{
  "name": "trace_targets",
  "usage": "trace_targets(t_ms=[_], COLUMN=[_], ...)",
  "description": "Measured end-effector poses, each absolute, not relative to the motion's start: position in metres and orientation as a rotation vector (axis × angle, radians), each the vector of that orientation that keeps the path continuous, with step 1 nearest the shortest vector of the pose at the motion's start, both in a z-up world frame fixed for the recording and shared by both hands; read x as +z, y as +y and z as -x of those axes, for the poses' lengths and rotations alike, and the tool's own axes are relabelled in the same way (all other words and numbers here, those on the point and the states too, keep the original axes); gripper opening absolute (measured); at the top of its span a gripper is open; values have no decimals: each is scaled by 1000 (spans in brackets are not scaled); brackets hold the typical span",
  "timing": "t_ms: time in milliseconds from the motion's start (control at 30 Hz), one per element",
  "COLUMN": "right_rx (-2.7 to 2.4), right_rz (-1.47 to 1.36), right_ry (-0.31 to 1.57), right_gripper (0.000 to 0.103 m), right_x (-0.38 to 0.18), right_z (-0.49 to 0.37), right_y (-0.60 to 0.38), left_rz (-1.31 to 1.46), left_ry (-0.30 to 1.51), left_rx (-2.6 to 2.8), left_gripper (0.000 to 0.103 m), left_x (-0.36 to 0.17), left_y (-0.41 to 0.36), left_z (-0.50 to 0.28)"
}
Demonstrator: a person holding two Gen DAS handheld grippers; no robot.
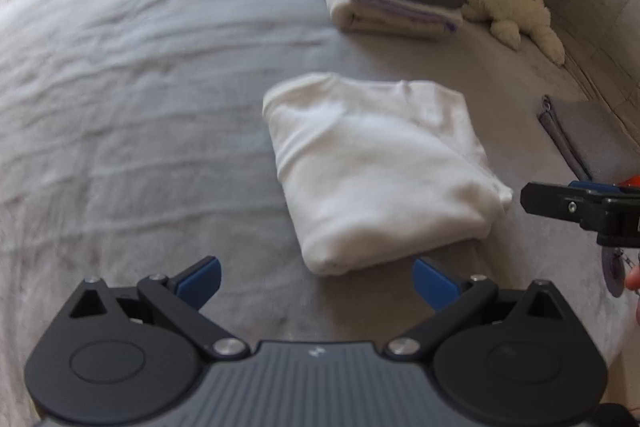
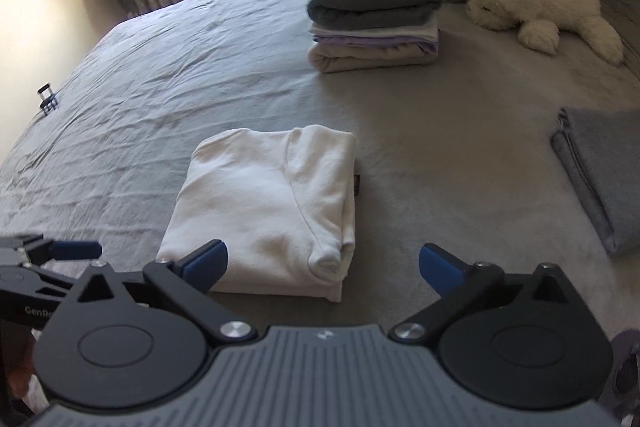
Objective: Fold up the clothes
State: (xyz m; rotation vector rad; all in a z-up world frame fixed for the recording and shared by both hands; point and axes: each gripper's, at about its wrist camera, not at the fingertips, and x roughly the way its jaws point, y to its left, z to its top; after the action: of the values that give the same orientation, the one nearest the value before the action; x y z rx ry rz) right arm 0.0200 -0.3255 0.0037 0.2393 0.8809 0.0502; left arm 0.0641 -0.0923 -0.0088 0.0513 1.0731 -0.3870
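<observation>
- Left gripper: jaws wide apart, empty, just short of the near edge of the white top. Closing on the upper layer only would likely peel the fold open.
- White top: lies folded into a compact rectangle on the bed. A lift by one edge could let it sag and unfold.
- Right gripper: also spread and empty, at the top's near edge; a nudge could skew it.
- Stack and grey garment: well apart; a careless carry could topple the stack.
</observation>
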Motion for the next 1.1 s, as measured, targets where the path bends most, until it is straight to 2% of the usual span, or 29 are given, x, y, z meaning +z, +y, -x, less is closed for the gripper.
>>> trace_targets(t_ms=[433,1100], right_rx=[50,185], right_rz=[-216,-429], right_ry=[965,1089], right_gripper=[103,103], right_x=[-10,-60], right_z=[-41,-89], right_y=[-325,-351], left_rz=[27,293], left_ry=[1090,1261], left_rx=[-332,-528], left_gripper=[102,103], left_x=[-27,-65], left_y=[-84,-70], left_z=[-92,-136])
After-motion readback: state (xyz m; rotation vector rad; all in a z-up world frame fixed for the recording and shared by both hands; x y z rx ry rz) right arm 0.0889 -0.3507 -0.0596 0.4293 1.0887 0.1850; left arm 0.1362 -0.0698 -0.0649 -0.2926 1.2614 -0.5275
